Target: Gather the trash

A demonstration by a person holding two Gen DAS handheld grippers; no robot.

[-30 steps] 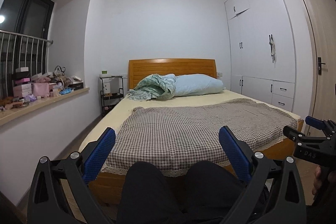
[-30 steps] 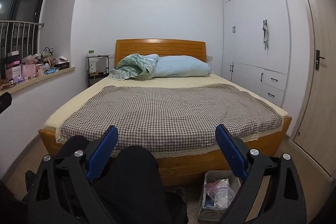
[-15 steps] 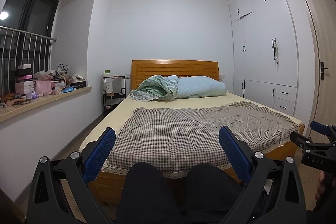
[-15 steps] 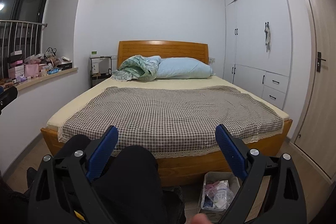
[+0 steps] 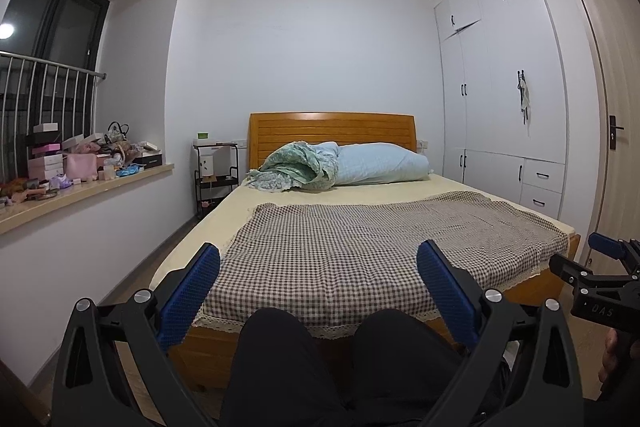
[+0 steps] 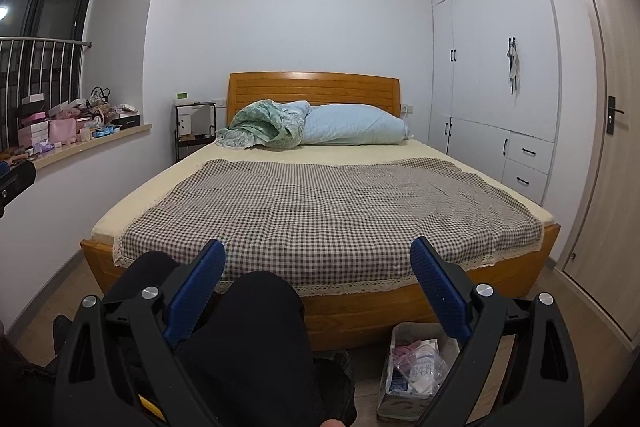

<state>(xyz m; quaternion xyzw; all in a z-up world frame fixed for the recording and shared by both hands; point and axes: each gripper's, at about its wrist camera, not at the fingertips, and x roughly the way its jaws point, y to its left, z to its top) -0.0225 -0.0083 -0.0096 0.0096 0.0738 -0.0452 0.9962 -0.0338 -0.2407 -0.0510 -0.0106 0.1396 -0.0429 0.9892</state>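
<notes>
Trash (image 6: 416, 367) sits in a shallow bin (image 6: 390, 355) on the floor, just below our right tool (image 6: 318, 283) and against the foot of the wooden bed (image 6: 360, 307). We judge it light and soft: crinkly clear plastic wrap, a white paper pack, something pink beneath. It should crush easily and may slip, so we would pinch a bunched fold of the plastic rather than a flat face. Both tools are spread wide and empty; the left tool (image 5: 318, 287) points over our dark knees (image 5: 280, 355) at the checked cloth (image 5: 360, 243), with no trash ahead of it. The tools' blue pads (image 6: 196, 291) look ribbed and rubbery.
</notes>
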